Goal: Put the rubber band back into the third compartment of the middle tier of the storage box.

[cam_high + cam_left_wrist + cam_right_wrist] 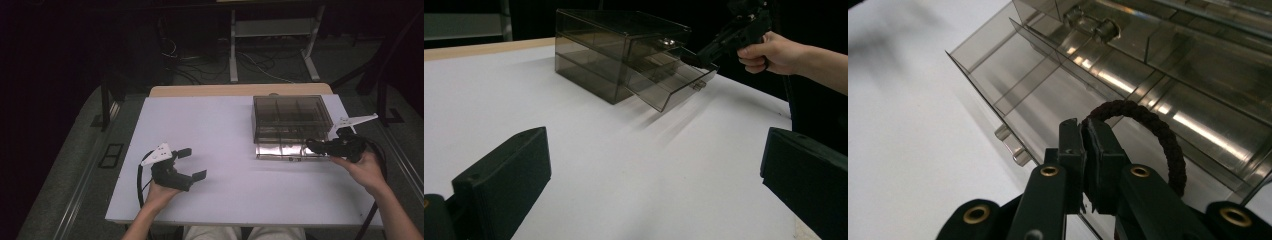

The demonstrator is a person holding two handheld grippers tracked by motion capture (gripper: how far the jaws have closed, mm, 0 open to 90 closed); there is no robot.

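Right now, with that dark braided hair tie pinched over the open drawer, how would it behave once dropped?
The hair tie is a thin braided loop arching from the right gripper's shut fingers, so likely soft and light. It would probably flop flat in the drawer rather than roll or bounce.

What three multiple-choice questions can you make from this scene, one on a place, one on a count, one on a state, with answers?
1. Where does the hair tie hang?
A. Over the open drawer
B. On top of the box
C. On the floor

2. How many drawers of the smoky plastic organiser are pulled out?
A. None
B. One
C. Three

3. How do the left hand-held gripper jaws stand?
A. Clamped on the hair tie
C. Shut empty
B. Open and empty

Answers: 1 A, the right hand-held gripper pinches it above the drawer's compartments. 2 B, one drawer juts forward. 3 B, the jaws stand apart over the bare table.
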